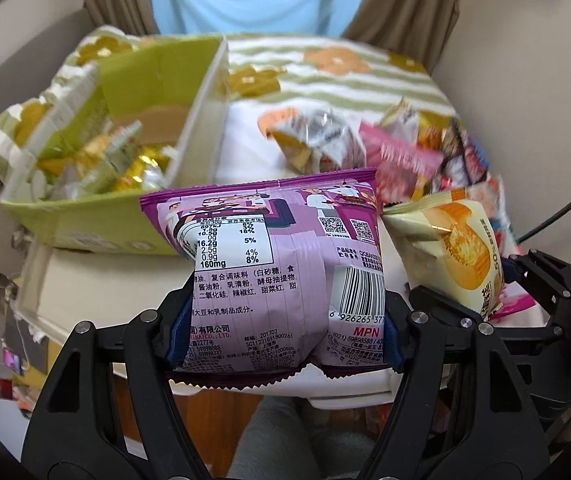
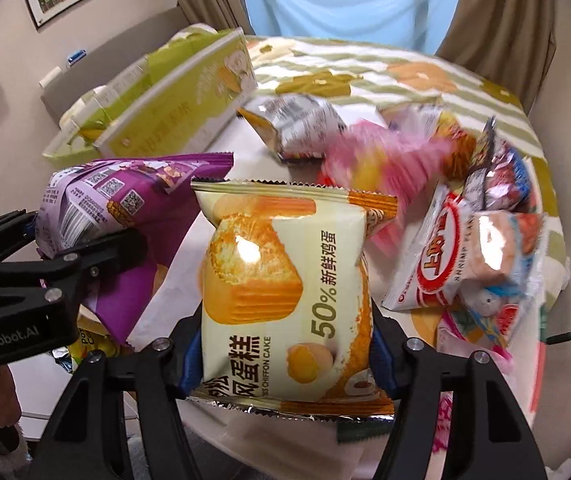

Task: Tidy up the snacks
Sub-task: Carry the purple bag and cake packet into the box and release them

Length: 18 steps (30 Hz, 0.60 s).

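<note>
My left gripper (image 1: 285, 320) is shut on a purple snack bag (image 1: 281, 264), held above the table's near edge. The bag also shows in the right wrist view (image 2: 117, 204), with the left gripper (image 2: 81, 252) around it. My right gripper (image 2: 285, 356) is shut on a cream and orange chiffon cake packet (image 2: 285, 280), also seen in the left wrist view (image 1: 453, 252) to the right of the purple bag. A green cardboard box (image 1: 97, 216) with several snacks inside sits on the left of the table; its side shows in the right wrist view (image 2: 173, 108).
A pile of loose snack packets (image 2: 465, 200) lies on the right of the table, also seen in the left wrist view (image 1: 405, 152). A flowered, green-striped cloth (image 1: 325, 80) covers the table. Curtains and a wall stand behind.
</note>
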### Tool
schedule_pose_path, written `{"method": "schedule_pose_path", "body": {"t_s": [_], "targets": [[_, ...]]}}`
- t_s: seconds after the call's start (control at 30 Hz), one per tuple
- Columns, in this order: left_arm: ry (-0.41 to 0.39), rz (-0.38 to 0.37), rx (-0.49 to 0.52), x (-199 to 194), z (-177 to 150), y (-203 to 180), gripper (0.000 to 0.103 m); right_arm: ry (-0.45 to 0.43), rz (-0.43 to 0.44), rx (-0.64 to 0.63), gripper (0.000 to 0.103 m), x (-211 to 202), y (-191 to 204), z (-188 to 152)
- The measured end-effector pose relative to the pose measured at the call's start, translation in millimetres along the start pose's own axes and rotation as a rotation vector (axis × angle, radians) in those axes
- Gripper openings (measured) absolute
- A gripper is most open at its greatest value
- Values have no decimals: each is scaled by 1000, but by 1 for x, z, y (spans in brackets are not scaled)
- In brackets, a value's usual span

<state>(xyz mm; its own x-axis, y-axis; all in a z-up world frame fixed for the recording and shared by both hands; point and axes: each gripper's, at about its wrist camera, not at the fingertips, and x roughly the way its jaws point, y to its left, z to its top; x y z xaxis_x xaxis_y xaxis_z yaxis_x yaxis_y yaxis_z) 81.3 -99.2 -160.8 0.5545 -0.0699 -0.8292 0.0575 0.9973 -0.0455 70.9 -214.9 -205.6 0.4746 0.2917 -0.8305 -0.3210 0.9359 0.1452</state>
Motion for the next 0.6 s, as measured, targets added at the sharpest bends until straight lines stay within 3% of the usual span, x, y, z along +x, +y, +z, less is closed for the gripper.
{"method": "schedule_pose_path", "body": {"t_s": [0.3, 0.6], "targets": [[-149, 28, -56, -57, 39, 45, 69, -127, -2, -71, 62, -41, 33, 35], [-207, 35, -74, -49, 118, 136, 69, -219, -5, -98, 62, -34, 87, 118]]}}
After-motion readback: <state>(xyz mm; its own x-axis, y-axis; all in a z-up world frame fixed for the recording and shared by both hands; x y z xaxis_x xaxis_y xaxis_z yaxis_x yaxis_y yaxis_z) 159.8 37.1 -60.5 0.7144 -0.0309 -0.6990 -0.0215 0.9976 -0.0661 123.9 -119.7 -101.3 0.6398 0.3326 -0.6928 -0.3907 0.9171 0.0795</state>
